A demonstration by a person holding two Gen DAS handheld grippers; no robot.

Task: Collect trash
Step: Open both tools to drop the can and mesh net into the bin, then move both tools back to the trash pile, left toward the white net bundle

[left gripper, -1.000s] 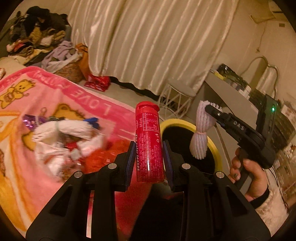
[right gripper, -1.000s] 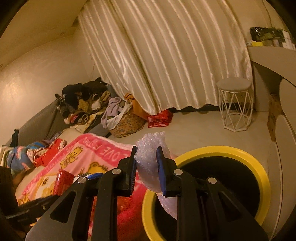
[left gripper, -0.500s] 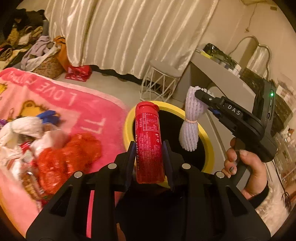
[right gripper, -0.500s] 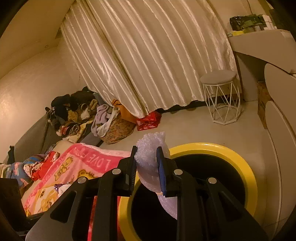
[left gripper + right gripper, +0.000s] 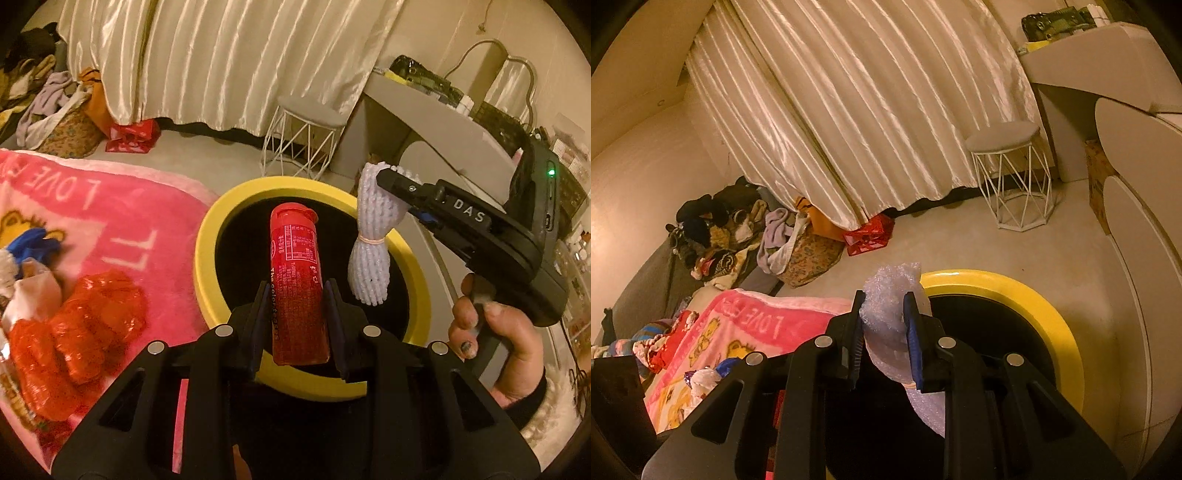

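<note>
My left gripper [image 5: 295,295] is shut on a red can [image 5: 297,280] and holds it upright over the near part of the yellow-rimmed black bin [image 5: 207,243]. My right gripper [image 5: 884,306] is shut on a white foam net roll [image 5: 886,314] tied with a rubber band. In the left wrist view the foam net roll [image 5: 371,240] hangs from the right gripper [image 5: 384,179] over the bin's right side. The bin's rim also shows in the right wrist view [image 5: 1034,306].
A pink blanket [image 5: 110,206] left of the bin holds a red plastic bag [image 5: 74,332] and other trash. A white wire stool [image 5: 303,140], a desk [image 5: 436,114], curtains and a pile of clothes [image 5: 738,229] stand behind.
Both grippers have moved right and forward, from beside the blanket to over the bin's opening. Both keep their hold on the can and the foam roll.
</note>
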